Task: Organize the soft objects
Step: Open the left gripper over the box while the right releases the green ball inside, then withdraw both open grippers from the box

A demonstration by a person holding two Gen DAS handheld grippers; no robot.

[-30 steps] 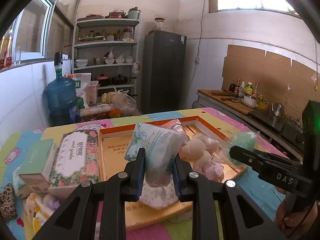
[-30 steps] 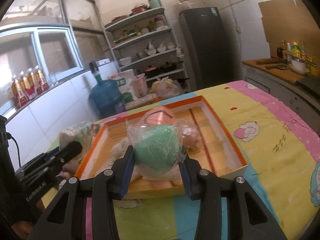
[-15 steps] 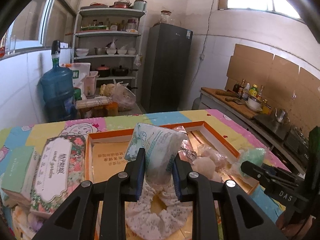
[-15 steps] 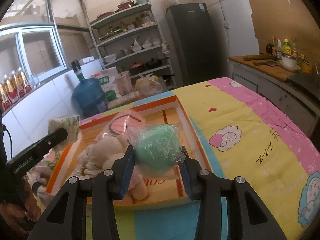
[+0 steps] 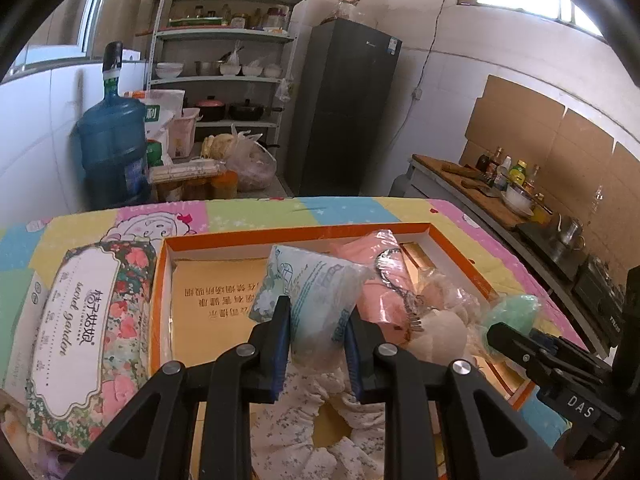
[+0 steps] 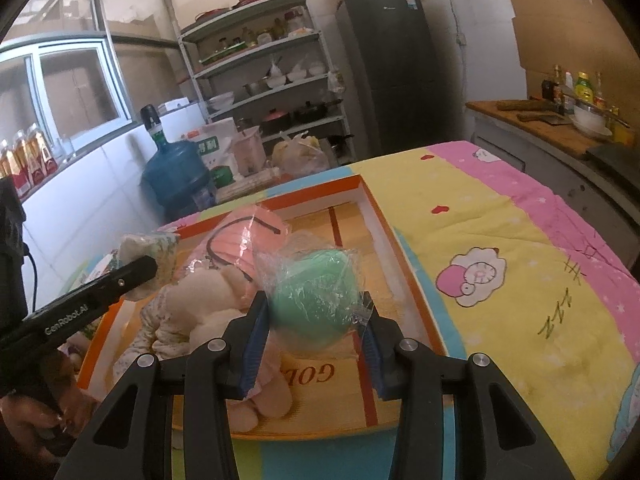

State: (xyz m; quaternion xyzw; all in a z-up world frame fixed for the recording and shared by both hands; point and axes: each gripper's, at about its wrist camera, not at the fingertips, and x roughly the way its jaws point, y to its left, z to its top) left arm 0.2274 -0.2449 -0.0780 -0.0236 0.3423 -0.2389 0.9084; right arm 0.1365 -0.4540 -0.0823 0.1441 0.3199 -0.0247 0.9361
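My left gripper (image 5: 316,316) is shut on a pale blue tissue pack (image 5: 312,292), held above the orange-rimmed shallow box (image 5: 296,234). My right gripper (image 6: 314,312) is shut on a green soft ball in clear wrap (image 6: 316,296), over the right half of the same box (image 6: 396,256). Inside the box lie a cream plush toy (image 6: 200,312), a pink wrapped item (image 6: 240,240) and a floral fabric ring (image 5: 304,432). The right gripper shows at the right of the left wrist view (image 5: 516,324); the left gripper shows at the left of the right wrist view (image 6: 140,264).
A floral tissue pack (image 5: 80,328) lies left of the box on the colourful cartoon blanket (image 6: 500,248). A blue water jug (image 5: 112,152), shelves (image 5: 224,60) and a dark fridge (image 5: 344,112) stand behind. A kitchen counter (image 5: 480,188) runs along the right.
Both grippers have moved forward and down over the box, each keeping its hold. The box and its contents look larger and nearer.
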